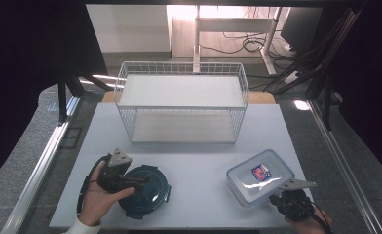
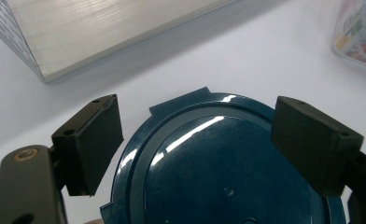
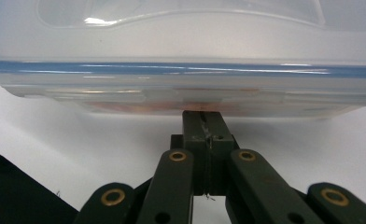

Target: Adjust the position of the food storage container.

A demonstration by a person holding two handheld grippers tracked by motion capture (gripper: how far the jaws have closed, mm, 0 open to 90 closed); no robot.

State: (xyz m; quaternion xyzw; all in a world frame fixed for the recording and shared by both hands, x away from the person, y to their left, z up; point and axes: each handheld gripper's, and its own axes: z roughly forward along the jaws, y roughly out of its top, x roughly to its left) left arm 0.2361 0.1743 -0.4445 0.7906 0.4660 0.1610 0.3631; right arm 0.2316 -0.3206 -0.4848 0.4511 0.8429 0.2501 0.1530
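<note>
While both boxes sit near the table's (image 1: 189,161) front edge, bare tabletop lies between them.
The left gripper (image 2: 197,140), jaws wide, straddles the round dark lid (image 1: 144,191) at 7 o'clock, its tab toward the wire rack (image 1: 181,102) at 12. The right gripper (image 3: 204,122), jaws pressed together on nothing, touches the near side of the clear box (image 1: 259,178) at 5 o'clock, whose long axis runs diagonally toward 2.

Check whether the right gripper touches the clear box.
Touching. In the right gripper view, the shut right gripper has its tips pressed against the side wall of the clear box, no gap visible.
</note>
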